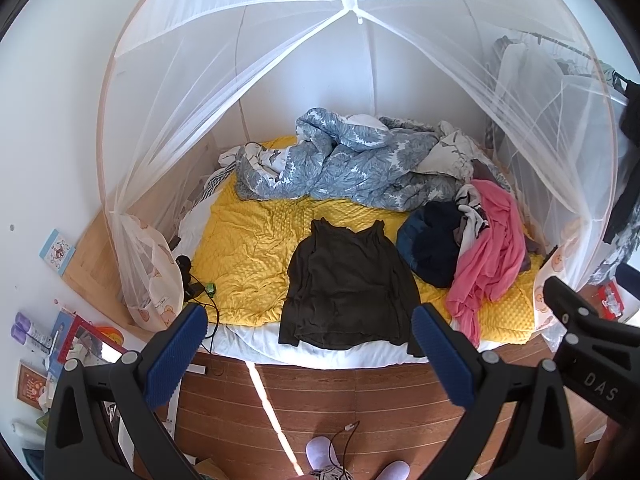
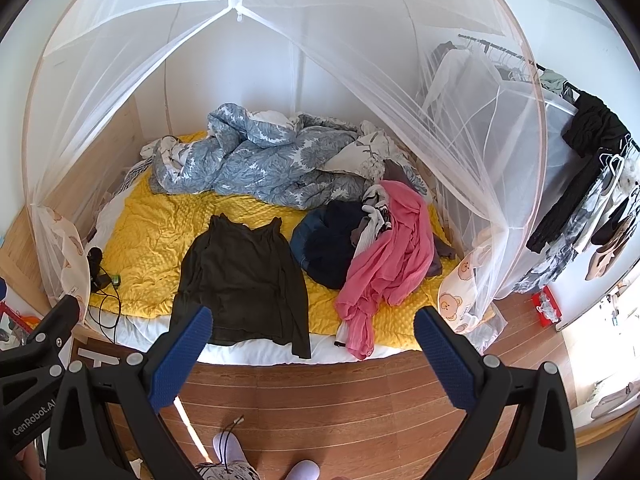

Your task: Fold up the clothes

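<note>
A dark olive long-sleeved top (image 1: 348, 284) (image 2: 244, 276) lies spread flat on the yellow bedspread (image 1: 248, 248) (image 2: 148, 232), its hem at the mattress's near edge. To its right sits a heap of clothes: a navy garment (image 1: 432, 240) (image 2: 328, 240) and a pink one (image 1: 492, 256) (image 2: 392, 252). My left gripper (image 1: 310, 328) is open and held over the floor short of the top's hem, nothing between its fingers. My right gripper (image 2: 312, 330) is open too, near the top's lower right sleeve, also holding nothing.
A crumpled blue-grey floral duvet (image 1: 344, 164) (image 2: 260, 164) fills the back of the bed under a white mosquito net (image 1: 240, 80) (image 2: 460, 120). Cables (image 1: 200, 292) lie at the left bed edge. A clothes rack (image 2: 592, 184) stands right. Wooden floor (image 1: 320, 400) and the person's slippered feet (image 1: 320, 452) are near.
</note>
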The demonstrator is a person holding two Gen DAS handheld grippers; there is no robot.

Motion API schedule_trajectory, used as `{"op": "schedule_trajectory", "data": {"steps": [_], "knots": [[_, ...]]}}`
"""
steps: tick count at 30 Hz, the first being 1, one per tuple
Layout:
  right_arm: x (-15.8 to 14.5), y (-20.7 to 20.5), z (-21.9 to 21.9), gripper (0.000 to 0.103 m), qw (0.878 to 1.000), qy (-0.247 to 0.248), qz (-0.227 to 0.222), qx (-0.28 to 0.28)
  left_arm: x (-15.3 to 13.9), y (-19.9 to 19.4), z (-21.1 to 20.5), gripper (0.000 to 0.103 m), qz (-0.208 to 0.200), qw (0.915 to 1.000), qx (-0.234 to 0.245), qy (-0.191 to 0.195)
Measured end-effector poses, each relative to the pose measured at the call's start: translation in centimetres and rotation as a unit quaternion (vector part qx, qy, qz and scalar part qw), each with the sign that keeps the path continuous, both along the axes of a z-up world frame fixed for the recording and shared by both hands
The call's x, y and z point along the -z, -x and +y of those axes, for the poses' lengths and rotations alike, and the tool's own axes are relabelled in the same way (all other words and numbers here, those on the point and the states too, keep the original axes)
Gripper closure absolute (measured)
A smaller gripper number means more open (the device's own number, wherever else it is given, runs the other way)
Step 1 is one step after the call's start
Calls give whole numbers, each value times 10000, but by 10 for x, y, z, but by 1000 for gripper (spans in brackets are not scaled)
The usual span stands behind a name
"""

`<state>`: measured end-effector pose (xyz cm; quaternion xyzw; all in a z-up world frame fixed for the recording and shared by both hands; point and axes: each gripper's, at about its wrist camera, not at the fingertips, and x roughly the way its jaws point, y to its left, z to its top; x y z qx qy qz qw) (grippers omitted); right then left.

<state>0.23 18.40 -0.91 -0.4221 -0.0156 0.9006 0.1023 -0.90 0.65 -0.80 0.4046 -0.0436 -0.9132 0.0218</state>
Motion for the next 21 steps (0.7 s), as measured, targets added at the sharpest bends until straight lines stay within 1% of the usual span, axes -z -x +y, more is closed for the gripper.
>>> {"op": "schedule_trajectory", "data": {"steps": [5, 13, 17, 21], "knots": [[-5, 1, 0, 0, 9999, -56, 143, 35, -7, 1, -4, 0, 169, 9998, -43, -89], [-24, -2, 1, 0, 9982, -132, 578, -25, -21, 3, -5, 0, 498, 9986, -58, -149], [-33, -6, 3, 0, 9965, -112, 823, 64, -25, 2, -5, 0, 665, 9976, -80, -152], [-35, -9, 5, 0, 9962, -109, 866, 47, -25, 0, -2, 0, 669, 9977, -86, -109]]}}
